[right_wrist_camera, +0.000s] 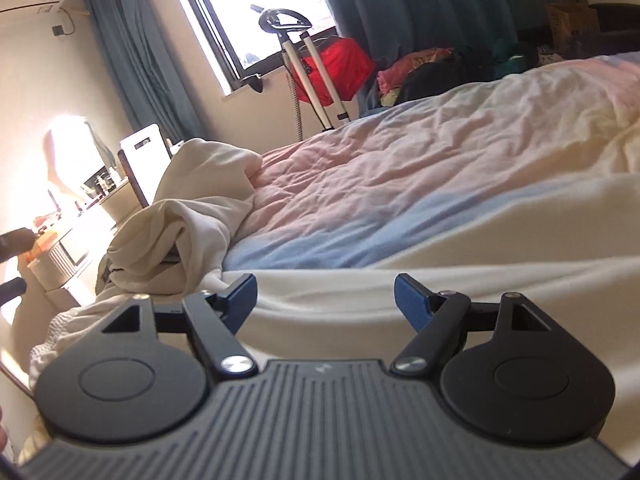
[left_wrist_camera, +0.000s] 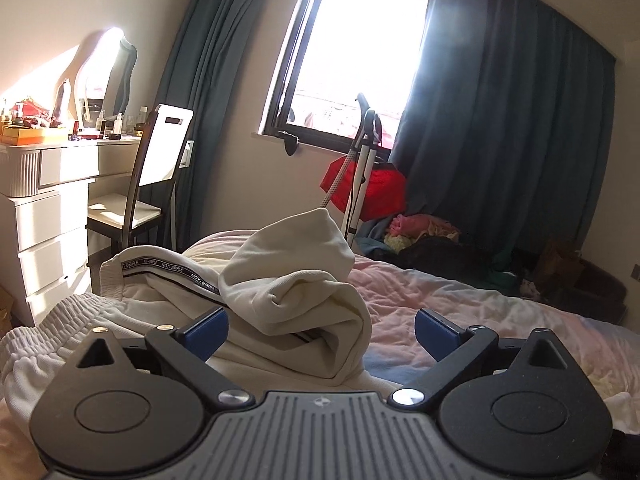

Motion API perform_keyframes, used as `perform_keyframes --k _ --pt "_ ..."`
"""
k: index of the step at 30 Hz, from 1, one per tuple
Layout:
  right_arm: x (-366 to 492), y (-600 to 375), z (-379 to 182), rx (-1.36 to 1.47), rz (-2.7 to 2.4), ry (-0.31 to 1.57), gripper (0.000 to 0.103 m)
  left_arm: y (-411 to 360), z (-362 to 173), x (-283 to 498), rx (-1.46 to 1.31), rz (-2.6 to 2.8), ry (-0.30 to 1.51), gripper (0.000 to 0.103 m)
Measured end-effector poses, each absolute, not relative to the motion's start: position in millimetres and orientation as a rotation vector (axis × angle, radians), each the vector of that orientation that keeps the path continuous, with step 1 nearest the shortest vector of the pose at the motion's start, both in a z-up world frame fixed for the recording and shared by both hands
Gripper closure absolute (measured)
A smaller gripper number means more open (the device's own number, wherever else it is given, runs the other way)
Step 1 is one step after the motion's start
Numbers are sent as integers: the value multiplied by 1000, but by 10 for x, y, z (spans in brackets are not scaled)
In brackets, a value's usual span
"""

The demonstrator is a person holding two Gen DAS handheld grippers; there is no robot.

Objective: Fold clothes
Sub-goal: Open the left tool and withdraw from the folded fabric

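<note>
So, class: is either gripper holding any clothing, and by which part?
Neither. The left gripper and right gripper are both open, over the cream garment without gripping it.

Only one text reads: "NOT-SIMPLE", printed again and again in pale capitals along a dark tape strip (left_wrist_camera: 172,270) inside the cream garment (left_wrist_camera: 288,280) (the repeats farther left blur out), lying just beyond and left of the left claw's blue fingertips (left_wrist_camera: 208,330).
</note>
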State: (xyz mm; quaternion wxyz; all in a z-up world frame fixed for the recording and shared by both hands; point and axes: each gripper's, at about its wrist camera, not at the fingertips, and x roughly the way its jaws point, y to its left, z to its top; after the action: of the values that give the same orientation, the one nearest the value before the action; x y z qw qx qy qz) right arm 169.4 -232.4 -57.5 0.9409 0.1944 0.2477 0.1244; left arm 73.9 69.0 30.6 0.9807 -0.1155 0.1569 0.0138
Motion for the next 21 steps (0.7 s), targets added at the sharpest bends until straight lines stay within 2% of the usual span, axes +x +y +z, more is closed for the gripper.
perform_keyframes --k 12,13,15,17,18,19,21 --pt "4226 -1037 -371 435 346 558 26 1129 -282 1175 -390 95 427 2" --pt "4356 -984 -399 447 331 564 32 1119 -318 1208 -386 89 433 3" --pt "4543 -917 -463 487 339 579 36 1096 -374 1251 -373 79 437 3" --pt "4689 -858 -533 527 381 601 49 1089 -423 1275 -366 76 436 3" --pt "4713 -801 -540 511 400 611 63 1092 -444 1283 -366 81 436 3" --pt "4712 -732 -533 477 418 622 83 1096 -460 1293 -366 92 435 4" --pt "4710 -593 -520 407 453 643 93 1102 -483 1313 -369 110 440 4"
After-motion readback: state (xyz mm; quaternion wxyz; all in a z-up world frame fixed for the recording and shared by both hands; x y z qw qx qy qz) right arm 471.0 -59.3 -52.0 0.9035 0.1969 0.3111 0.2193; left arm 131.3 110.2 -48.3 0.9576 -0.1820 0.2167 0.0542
